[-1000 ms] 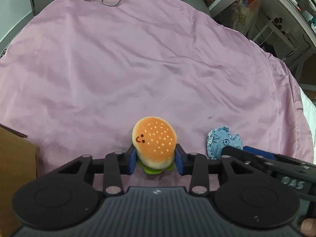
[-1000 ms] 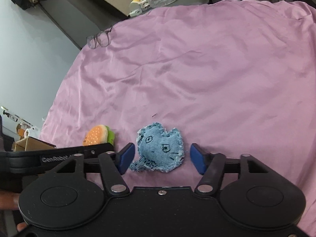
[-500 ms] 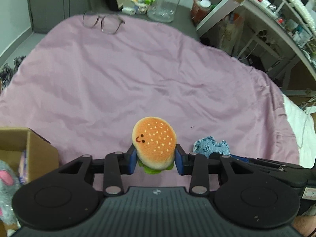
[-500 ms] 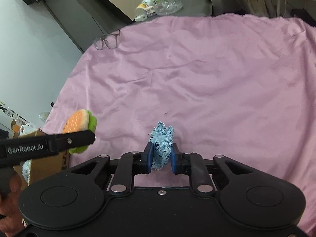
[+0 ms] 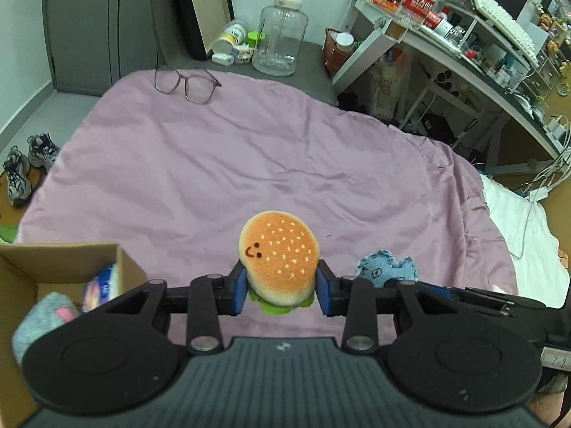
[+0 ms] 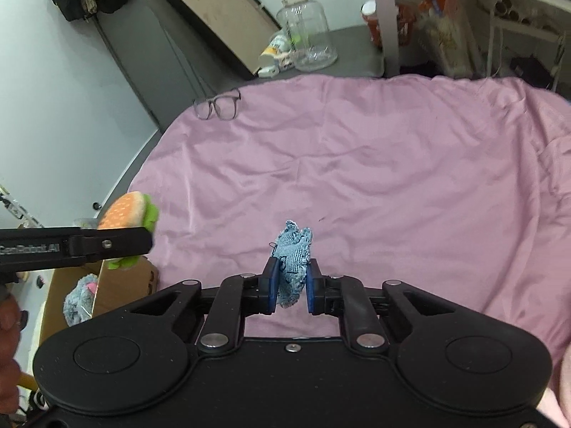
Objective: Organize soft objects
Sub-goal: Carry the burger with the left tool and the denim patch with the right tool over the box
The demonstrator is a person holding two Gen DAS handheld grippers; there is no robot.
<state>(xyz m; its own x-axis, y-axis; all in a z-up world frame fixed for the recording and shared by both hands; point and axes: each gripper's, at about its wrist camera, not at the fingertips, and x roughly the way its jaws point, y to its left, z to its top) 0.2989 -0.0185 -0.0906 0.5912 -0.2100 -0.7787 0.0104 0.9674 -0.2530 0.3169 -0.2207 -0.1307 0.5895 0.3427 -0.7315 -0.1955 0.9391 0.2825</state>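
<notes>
The burger plush (image 5: 279, 259) is clamped between the pads of the left tool (image 5: 280, 290), held above the pink bedcover (image 5: 221, 164) just beside the cardboard box (image 5: 64, 267). The denim patch (image 6: 293, 260) is pinched, folded, in the right tool (image 6: 289, 290), whose jaws are drawn nearly together on it. The patch is gripped only by its lower part, so it may be pulled loose if jolted. The burger may be dropped outside the box if released early.
</notes>
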